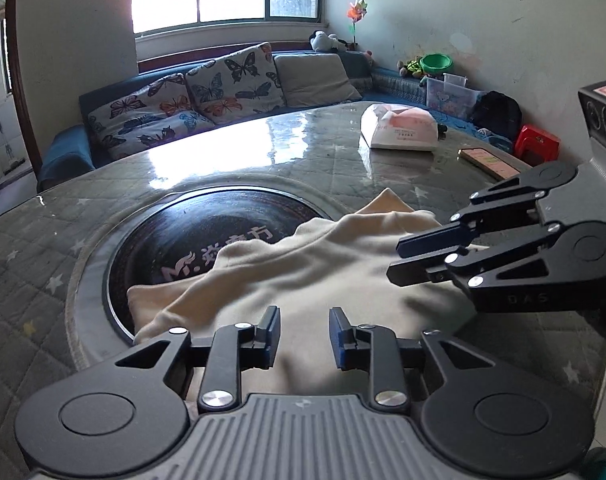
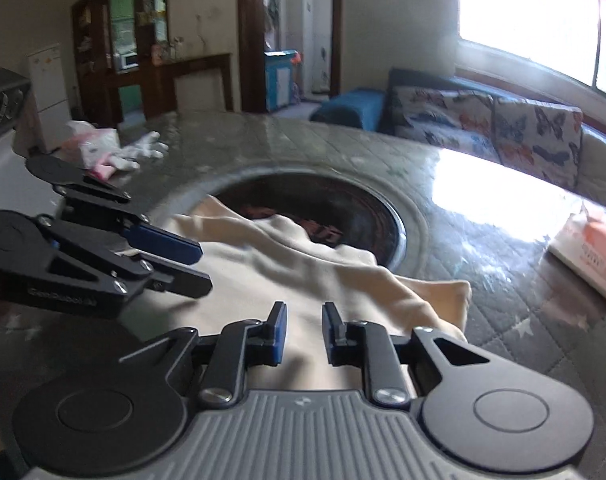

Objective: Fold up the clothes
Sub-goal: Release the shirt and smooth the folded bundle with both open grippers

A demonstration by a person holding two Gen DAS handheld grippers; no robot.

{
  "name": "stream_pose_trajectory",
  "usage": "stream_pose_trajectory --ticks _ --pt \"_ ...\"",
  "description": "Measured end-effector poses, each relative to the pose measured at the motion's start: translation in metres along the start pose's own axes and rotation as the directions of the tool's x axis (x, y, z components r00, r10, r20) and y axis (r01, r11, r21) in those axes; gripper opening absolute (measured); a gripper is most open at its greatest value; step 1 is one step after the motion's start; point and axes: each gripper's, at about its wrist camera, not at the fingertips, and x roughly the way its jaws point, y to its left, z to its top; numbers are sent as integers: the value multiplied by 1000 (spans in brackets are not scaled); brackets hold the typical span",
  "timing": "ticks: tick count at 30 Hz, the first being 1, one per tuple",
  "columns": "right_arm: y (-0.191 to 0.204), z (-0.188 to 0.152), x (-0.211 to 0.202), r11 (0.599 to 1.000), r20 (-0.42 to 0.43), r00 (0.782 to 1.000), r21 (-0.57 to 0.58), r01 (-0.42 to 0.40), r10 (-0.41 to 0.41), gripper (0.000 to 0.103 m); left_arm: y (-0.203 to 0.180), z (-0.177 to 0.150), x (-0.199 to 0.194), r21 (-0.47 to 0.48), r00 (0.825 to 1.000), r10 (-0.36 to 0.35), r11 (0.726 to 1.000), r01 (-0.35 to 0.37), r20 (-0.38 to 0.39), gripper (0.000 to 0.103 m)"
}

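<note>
A cream garment [image 1: 303,268] lies crumpled on the table, partly over the dark round inset [image 1: 207,236]. My left gripper [image 1: 305,334] is open and empty, just above the garment's near edge. My right gripper [image 1: 395,262] comes in from the right over the cloth, its fingers slightly apart. In the right wrist view the garment [image 2: 287,272] lies ahead, my right gripper [image 2: 303,332] is open and empty over it, and my left gripper [image 2: 205,266] reaches in from the left, its fingers apart.
The table [image 1: 343,152] has a quilted grey cover under glass. A tissue pack [image 1: 399,128] and a phone [image 1: 489,160] lie at its far right. A sofa with butterfly cushions [image 1: 207,96] stands behind. White and pink cloths [image 2: 115,152] lie at the table's far left.
</note>
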Motion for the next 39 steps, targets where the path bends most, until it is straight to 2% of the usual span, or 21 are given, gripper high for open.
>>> stream_pose_trajectory --ticks 6,13,18,25,28,36,39 --pt "10 -18 6 1000 -26 1000 -29 -9 9 20 -3 -16 -1 -11 999 15 1000 -15 -29 30" --pt "9 -14 -15 999 28 999 -29 -14 15 25 0 -16 -12 -41 999 38 998 -39 -17 32" --pt "4 -25 -10 999 12 1000 -27 -24 24 27 5 -26 -9 -79 998 50 995 -53 -46 35" --pt "-3 -24 -17 998 54 997 -26 -59 61 28 8 -20 -19 -117 996 78 990 -82 -37 37" --pt "-11 -30 -7 998 23 998 -11 -62 63 29 11 -26 -14 -137 995 76 987 -85 -68 37" --pt "-25 -32 -14 997 50 996 -2 -75 75 30 11 -20 -19 -142 993 96 984 -105 -65 42" --pt "-29 -34 -14 997 54 995 3 -81 81 32 11 -21 -15 -140 990 108 983 -119 -88 44"
